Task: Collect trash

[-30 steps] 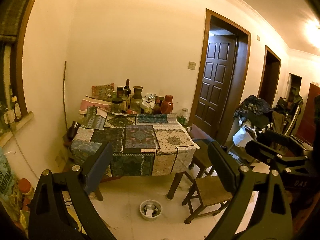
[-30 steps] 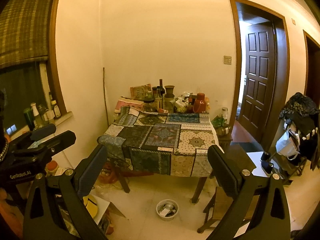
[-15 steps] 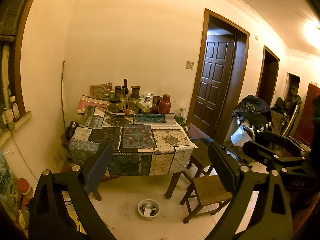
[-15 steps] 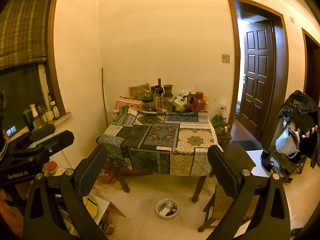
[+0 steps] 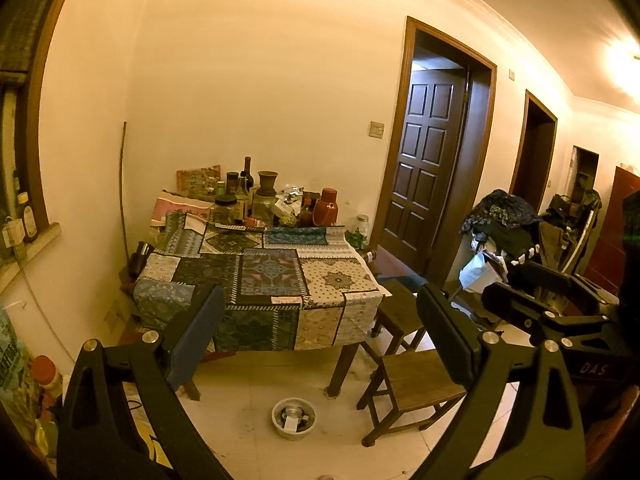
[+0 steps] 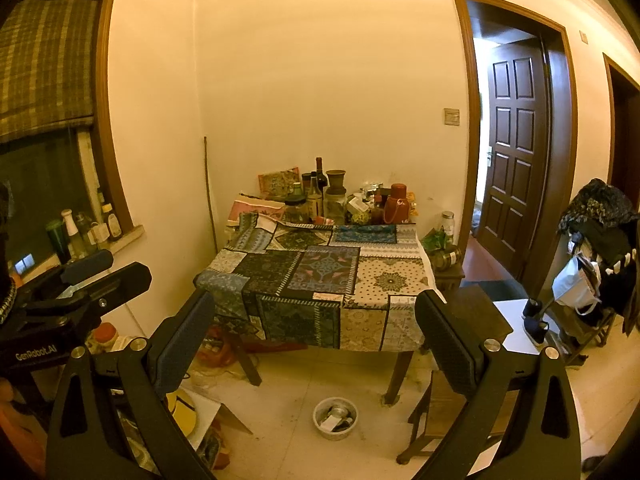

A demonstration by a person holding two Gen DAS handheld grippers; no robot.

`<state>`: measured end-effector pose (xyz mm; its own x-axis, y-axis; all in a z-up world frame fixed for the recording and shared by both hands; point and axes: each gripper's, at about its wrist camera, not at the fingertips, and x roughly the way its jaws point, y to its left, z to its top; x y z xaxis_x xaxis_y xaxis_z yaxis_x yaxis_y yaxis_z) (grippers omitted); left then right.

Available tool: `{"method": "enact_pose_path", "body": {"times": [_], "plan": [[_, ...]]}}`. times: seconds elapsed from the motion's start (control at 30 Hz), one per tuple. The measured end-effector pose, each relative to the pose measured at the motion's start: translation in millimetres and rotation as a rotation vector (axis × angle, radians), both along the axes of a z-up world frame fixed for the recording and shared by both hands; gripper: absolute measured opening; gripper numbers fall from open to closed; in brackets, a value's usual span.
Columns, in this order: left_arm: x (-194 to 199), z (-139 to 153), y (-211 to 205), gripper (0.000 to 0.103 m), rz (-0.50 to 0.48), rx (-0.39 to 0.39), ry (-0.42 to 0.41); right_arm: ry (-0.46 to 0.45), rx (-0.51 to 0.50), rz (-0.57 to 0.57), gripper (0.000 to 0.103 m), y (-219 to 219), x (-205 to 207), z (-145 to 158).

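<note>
Left gripper (image 5: 318,334) and right gripper (image 6: 314,334), both matt black with flat, dark rubbery pads, are held with fingers spread wide and nothing between them; each hangs in the air well apart from the table (image 6: 320,268). The table is square with dark wooden legs, draped in a patchwork cloth (image 5: 264,276) of blue, black and cream geometric panels that hangs over the near edge; glass bottles, jars, a ribbed ceramic vase (image 6: 335,182) and a red rounded flask (image 6: 397,203) crowd its far edge against the smooth plaster wall. On the pale tiled floor, just beside the front right table leg, stands a small round white bowl (image 6: 335,418) holding scraps of trash, including a paper slip and a metallic lid-like disc. A low wooden stool (image 5: 416,386) with a plank seat stands right of the bowl; a panelled dark wooden door (image 6: 514,160) stands open beyond.
</note>
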<state>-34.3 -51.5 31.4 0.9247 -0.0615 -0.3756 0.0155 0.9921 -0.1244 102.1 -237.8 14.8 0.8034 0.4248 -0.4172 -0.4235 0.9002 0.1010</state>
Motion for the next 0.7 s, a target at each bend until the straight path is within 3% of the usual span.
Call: {"method": "enact_pose_path", "body": {"times": [0.43,0.7], "plan": [[11,-1,-8,0.097,-0.010,0.010,0.012,0.005,0.003,-0.003,0.100,0,1,-1],[26,-4,-3,0.097,-0.008,0.004,0.030,0.036,0.004,-0.003,0.100,4,27,2]]}}
